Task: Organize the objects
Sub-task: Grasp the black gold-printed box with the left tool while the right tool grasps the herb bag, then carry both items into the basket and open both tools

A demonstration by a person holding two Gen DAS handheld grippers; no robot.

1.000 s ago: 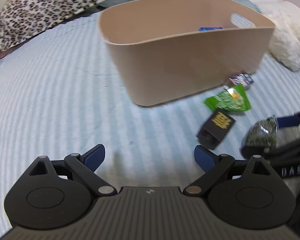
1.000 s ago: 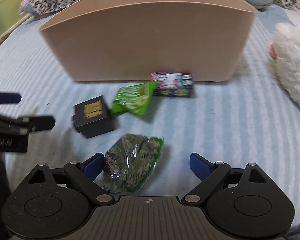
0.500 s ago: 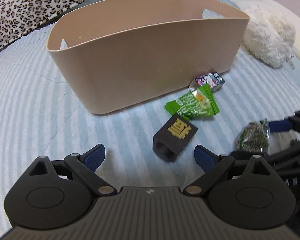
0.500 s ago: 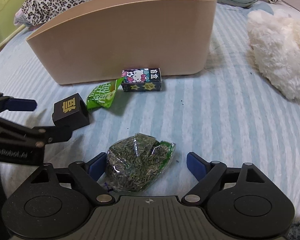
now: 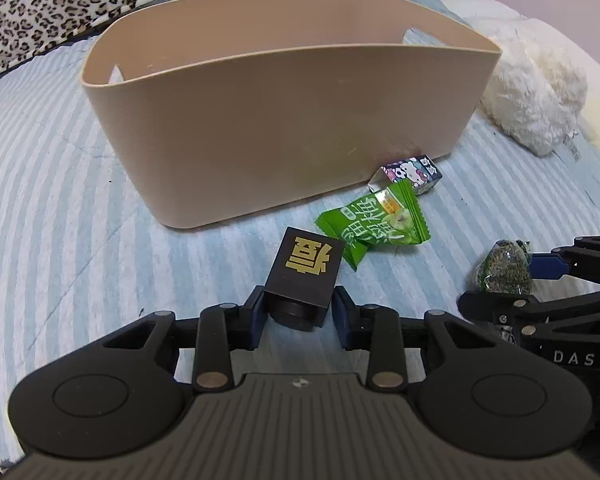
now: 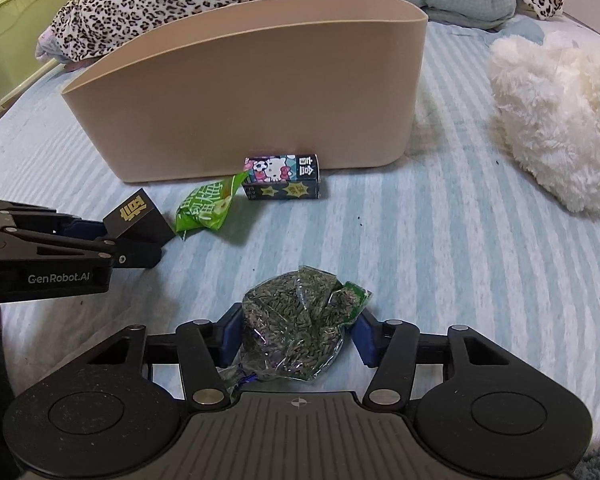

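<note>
A tan bin [image 5: 284,128] stands on the striped bedsheet; it also shows in the right wrist view [image 6: 260,100]. My left gripper [image 5: 299,312] is shut on a black box with a gold character [image 5: 306,274], seen from the side in the right wrist view [image 6: 138,218]. My right gripper [image 6: 298,336] is shut on a clear bag of green seeds [image 6: 296,324], also visible at the right of the left wrist view [image 5: 502,268]. A green snack packet [image 5: 374,222] and a Hello Kitty box [image 5: 410,172] lie in front of the bin.
A white fluffy plush [image 6: 556,120] lies to the right of the bin. Leopard-print bedding [image 5: 80,4] is heaped behind it. A green cabinet [image 6: 16,36] stands at the far left.
Both grippers have closed: the left one moved in onto the black box, the right one closed on the seed bag.
</note>
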